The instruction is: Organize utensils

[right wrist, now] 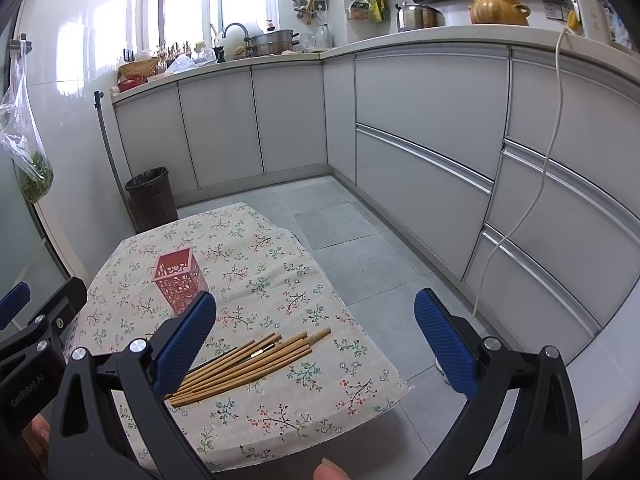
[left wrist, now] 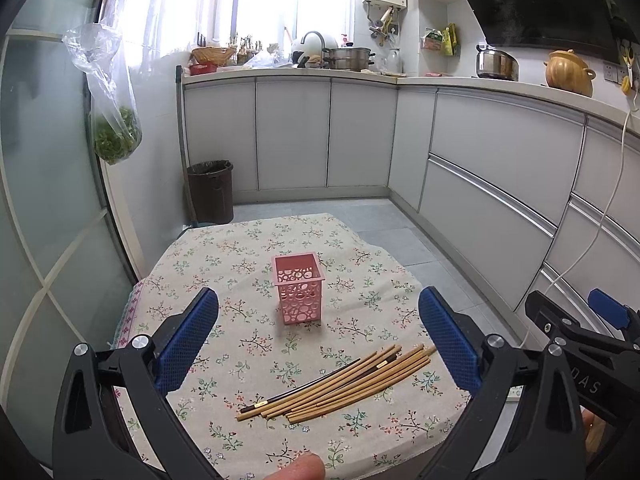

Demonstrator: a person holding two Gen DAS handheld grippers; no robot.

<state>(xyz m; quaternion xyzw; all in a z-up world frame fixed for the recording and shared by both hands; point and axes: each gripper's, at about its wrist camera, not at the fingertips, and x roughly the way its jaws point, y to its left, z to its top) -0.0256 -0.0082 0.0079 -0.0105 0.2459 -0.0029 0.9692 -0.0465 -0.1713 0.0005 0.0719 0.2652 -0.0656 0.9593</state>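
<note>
A pink perforated holder (left wrist: 298,287) stands upright and empty near the middle of the floral-clothed table (left wrist: 224,252). Several wooden and dark chopsticks (left wrist: 340,386) lie in a loose bundle in front of it, towards the right. My left gripper (left wrist: 320,336) hovers open above the near half of the table, chopsticks lying between its blue pads. In the right wrist view the holder (right wrist: 178,280) sits left of centre and the chopsticks (right wrist: 248,364) lie partly behind the left pad. My right gripper (right wrist: 316,336) is open above the table's right edge, holding nothing.
A dark bin (left wrist: 211,190) stands on the floor beyond the table. White cabinets (left wrist: 500,184) run along the back and right, with a white cable (right wrist: 532,196) hanging in front. Grey tiled floor (right wrist: 360,248) lies right of the table. A bag of greens (left wrist: 116,136) hangs at left.
</note>
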